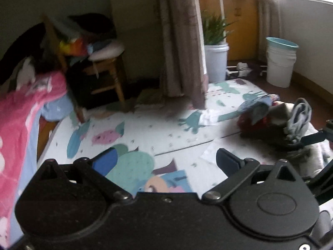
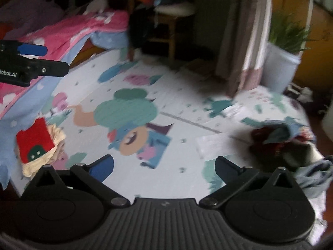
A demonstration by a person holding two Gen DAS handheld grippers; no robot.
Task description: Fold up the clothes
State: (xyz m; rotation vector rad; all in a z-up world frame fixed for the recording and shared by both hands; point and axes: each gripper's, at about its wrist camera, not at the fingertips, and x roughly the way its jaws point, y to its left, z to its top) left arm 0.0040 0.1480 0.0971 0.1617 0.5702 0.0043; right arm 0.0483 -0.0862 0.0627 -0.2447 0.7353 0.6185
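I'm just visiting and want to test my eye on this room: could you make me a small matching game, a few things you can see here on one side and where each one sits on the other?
Things:
1. potted plant
2. folded red garment
3. heap of unfolded clothes
4. pink blanket

Places:
A. at the left edge of the play mat, on top of cream clothes
B. in a white bucket beside the curtain
C. draped over the bed at the left
D. at the right side of the play mat

Pairs: 1-B, 2-A, 3-D, 4-C
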